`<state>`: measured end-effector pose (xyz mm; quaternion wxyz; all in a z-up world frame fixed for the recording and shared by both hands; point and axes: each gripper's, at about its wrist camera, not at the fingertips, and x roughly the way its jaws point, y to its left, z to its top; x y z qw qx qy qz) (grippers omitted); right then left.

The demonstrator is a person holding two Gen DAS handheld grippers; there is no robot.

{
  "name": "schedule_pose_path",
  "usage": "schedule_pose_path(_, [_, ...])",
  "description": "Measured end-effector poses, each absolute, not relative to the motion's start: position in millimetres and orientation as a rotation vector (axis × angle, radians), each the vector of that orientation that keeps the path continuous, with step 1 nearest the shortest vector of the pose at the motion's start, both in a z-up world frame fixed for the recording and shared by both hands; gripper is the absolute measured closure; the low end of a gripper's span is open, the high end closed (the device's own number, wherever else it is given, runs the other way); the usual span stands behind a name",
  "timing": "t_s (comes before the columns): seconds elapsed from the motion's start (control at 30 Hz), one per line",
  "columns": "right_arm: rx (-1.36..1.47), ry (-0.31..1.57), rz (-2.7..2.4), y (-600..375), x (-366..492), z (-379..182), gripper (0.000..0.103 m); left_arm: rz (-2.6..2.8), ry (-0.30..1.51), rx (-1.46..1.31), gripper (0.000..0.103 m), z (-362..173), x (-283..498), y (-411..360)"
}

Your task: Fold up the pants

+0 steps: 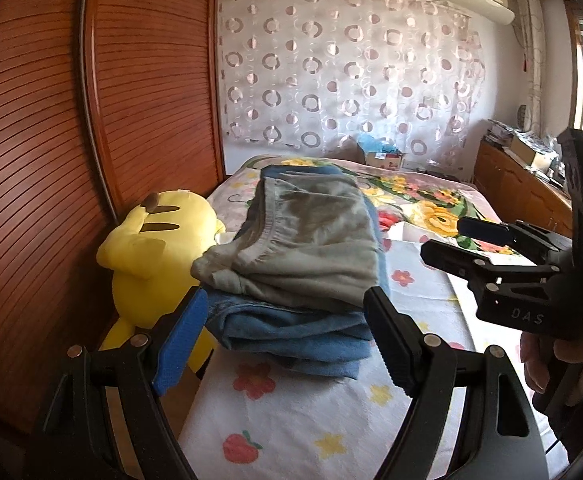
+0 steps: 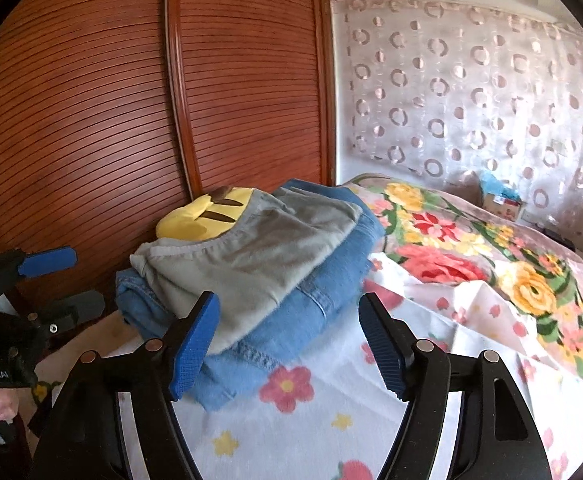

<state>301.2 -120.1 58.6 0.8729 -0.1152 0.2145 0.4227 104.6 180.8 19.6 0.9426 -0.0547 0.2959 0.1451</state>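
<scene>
While nothing is gripped, the bed (image 1: 291, 420) is seen under a stack by its edge | grey pants (image 1: 311, 240) are folded on blue jeans (image 1: 291, 332) | left gripper (image 1: 287, 344) and right gripper (image 2: 289, 346) are held wide | risk: stack could be nudged off.

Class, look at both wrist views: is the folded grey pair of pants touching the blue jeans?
Touching. In the right wrist view the grey pants lie flat on top of the blue jeans with no gap; the left wrist view shows the same stack.
</scene>
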Motion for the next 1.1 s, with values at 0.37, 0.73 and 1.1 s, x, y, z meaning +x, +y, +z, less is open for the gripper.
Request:
schedule_pose_path(0.37, [-0.192,0.436,0.763,-162,254,66,0.029,0.201,0.589,-0.079,0.022,21,91,144])
schedule_pose_path(0.73, [-0.147,0.422,0.616,-190,189,66,0.029,0.110,0.583,-0.057,0.022,20,70,104])
schedule_pose_path(1.1, [-0.100,0.423,0.519,-210,133,69,0.021,0.031,0.585,-0.028,0.022,21,56,61])
